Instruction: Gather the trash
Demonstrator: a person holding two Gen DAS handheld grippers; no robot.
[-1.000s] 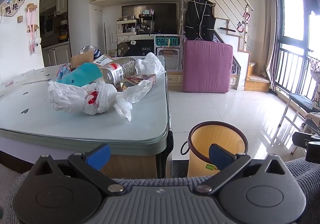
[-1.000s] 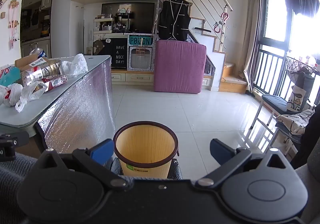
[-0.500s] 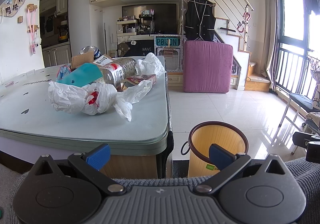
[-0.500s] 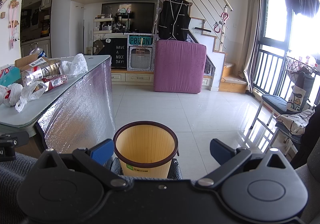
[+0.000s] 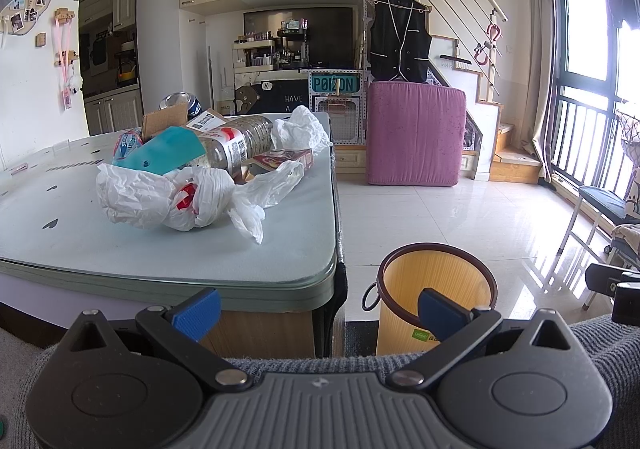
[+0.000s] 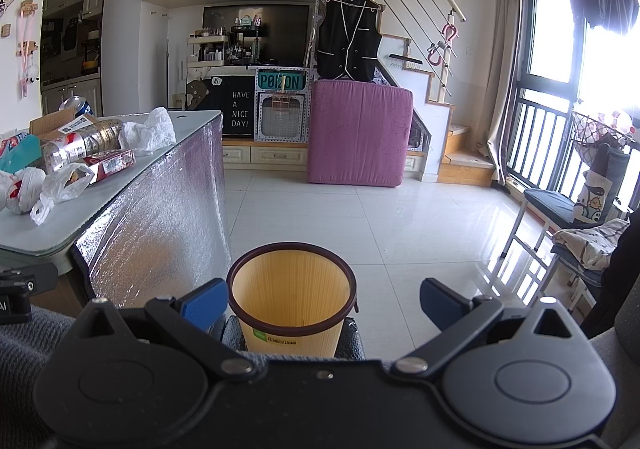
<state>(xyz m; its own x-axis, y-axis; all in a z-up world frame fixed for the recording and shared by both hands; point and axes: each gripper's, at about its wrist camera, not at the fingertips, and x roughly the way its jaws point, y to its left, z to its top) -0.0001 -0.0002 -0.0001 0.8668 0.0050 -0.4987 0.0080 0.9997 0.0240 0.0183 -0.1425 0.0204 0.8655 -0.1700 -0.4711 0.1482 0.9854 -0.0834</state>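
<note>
Nothing has moved since the earlier frames. From the left wrist, the left gripper hangs with fingers spread, holding nothing, before the desk, where crumpled white bags, a plastic bottle and a cardboard box lie heaped. From the right wrist, the right gripper hangs spread too, above the yellow bin on the floor.
</note>
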